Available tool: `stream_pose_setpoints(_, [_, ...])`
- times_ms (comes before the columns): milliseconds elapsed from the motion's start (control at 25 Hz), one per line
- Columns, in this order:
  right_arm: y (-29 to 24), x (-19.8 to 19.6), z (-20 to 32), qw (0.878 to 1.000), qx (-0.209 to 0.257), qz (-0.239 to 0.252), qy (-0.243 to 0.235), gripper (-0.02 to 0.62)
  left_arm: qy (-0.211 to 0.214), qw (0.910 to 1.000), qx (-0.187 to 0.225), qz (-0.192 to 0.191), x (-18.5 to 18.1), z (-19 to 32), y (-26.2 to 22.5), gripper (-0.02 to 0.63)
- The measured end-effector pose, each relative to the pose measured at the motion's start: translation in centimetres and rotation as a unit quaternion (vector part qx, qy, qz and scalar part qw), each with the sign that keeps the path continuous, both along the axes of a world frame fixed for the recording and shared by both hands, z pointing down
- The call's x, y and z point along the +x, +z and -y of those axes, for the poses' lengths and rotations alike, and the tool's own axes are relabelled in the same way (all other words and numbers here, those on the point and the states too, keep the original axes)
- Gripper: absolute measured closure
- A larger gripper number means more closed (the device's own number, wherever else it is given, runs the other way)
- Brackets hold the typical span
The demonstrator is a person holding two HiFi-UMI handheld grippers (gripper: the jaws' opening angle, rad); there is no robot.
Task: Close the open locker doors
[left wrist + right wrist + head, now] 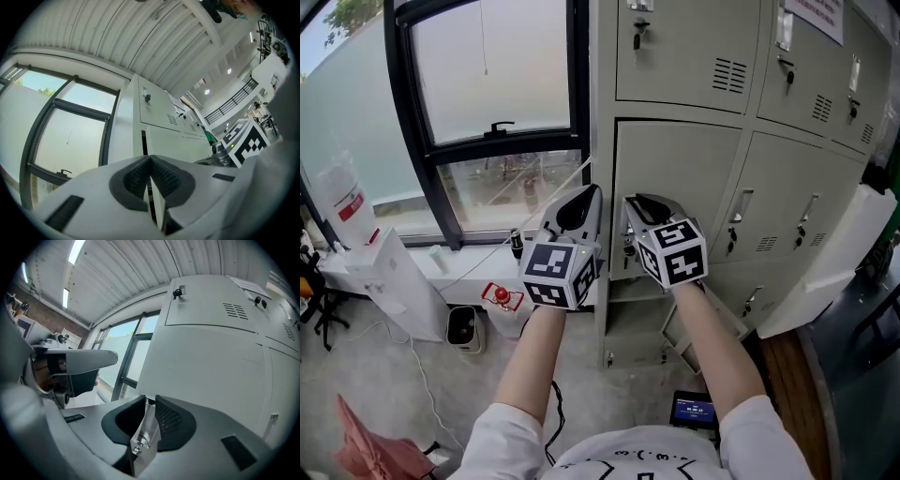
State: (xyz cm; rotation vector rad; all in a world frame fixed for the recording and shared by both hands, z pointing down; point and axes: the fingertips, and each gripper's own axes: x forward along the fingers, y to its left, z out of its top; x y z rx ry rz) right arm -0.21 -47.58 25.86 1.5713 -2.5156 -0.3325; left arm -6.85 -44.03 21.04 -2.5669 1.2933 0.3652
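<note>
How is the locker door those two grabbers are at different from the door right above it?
The lower door stands slightly ajar, with a dark slit along its left edge; the upper door sits flush. The right gripper is clamped on the lower door's metal handle; nothing touches the upper door, where a key hangs. Both are pale grey metal.

Locker door (675,178) pale grey; marker cubes (558,274) black-white squares; window frame (502,141) black.
</note>
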Motion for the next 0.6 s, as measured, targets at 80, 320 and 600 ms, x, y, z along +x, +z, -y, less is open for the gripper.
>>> stream_pose_setpoints(80, [-0.2, -0.1, 0.8, 1.0, 0.001, 0.004, 0.004, 0.523, -0.001, 1.0, 0.0, 0.001, -0.1, 0.4, 0.0, 0.595])
stream_pose_setpoints(320, [-0.5, -0.1, 2.8, 1.0, 0.0, 0.004, 0.015, 0.523, -0.004, 1.0, 0.003, 0.005, -0.6, 1.4, 0.0, 0.595])
stream_pose_setpoints(600, [-1.1, 0.2, 3.7, 1.0, 0.004, -0.001, 0.024, 0.561, -0.004, 1.0, 0.0, 0.005, -0.5, 2.0, 0.0, 0.595])
